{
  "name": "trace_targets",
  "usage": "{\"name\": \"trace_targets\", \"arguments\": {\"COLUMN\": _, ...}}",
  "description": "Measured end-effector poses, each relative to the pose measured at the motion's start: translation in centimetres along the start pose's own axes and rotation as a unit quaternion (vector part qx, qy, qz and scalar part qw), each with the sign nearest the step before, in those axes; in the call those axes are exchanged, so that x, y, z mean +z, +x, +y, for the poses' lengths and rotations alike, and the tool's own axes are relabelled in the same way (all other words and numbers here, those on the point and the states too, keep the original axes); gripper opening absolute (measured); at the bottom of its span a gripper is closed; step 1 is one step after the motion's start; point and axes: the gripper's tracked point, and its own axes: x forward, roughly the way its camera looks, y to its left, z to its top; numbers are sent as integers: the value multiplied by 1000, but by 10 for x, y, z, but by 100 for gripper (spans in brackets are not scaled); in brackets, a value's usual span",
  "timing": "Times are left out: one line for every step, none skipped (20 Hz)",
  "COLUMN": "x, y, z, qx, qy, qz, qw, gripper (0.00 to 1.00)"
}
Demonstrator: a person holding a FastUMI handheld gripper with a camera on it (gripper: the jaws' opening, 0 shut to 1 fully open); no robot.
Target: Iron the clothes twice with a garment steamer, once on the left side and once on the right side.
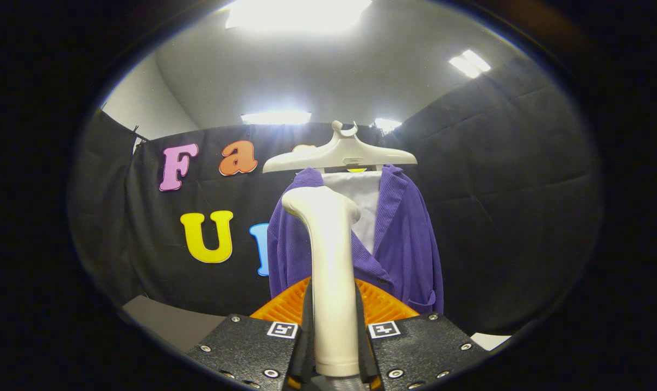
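Right between the fingers of the gripper (334,347) sits the handle of the garment steamer (331,271); both fingers are pressed up against its sides, so the tongs are closed down to the width of that handle and have a firm hold of it; the steamer is a pale, smooth wand that stands pretty much upright from the fingers, and its head bends over toward the left at the top; just beyond it hangs the purple jacket (404,244), a ribbed corduroy-looking thing with its collar open over a white panel (361,201) in the middle; the steamer head is level with the upper chest of the jacket, on its left lapel side, but whether it's actually touching the cloth I can't tell; the jacket hangs on a pale plastic hanger (339,155) with a hook on top; the black booth wall (497,190) is behind it all, with ceiling lights (276,117) above.
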Motion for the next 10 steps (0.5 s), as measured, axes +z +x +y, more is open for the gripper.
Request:
{"name": "trace_targets", "arguments": {"x": -1, "y": 6, "z": 0, "qx": -1, "qy": 1, "qz": -3, "qw": 1000, "gripper": 33}}
{"name": "trace_targets", "arguments": {"x": -4, "y": 13, "z": -2, "qx": -5, "qy": -1, "qz": -3, "qw": 1000, "gripper": 33}}
{"name": "trace_targets", "arguments": {"x": -9, "y": 19, "z": -4, "qx": -10, "qy": -6, "qz": -2, "qw": 1000, "gripper": 33}}
{"name": "trace_targets", "arguments": {"x": -13, "y": 26, "z": -4, "qx": -15, "qy": -10, "qz": 0, "qw": 1000, "gripper": 33}}
{"name": "trace_targets", "arguments": {"x": -17, "y": 31, "z": -4, "qx": -19, "qy": -12, "qz": 3, "qw": 1000, "gripper": 33}}
{"name": "trace_targets", "arguments": {"x": -21, "y": 33, "z": -5, "qx": -21, "qy": -11, "qz": 5, "qw": 1000, "gripper": 33}}
{"name": "trace_targets", "arguments": {"x": -24, "y": 35, "z": -5, "qx": -23, "qy": -7, "qz": 7, "qw": 1000, "gripper": 33}}
{"name": "trace_targets", "arguments": {"x": -30, "y": 39, "z": -4, "qx": -25, "qy": -4, "qz": 10, "qw": 1000, "gripper": 33}}
{"name": "trace_targets", "arguments": {"x": -36, "y": 42, "z": -3, "qx": -29, "qy": -4, "qz": 15, "qw": 999, "gripper": 33}}
{"name": "trace_targets", "arguments": {"x": -43, "y": 45, "z": -3, "qx": -32, "qy": -9, "qz": 20, "qw": 999, "gripper": 33}}
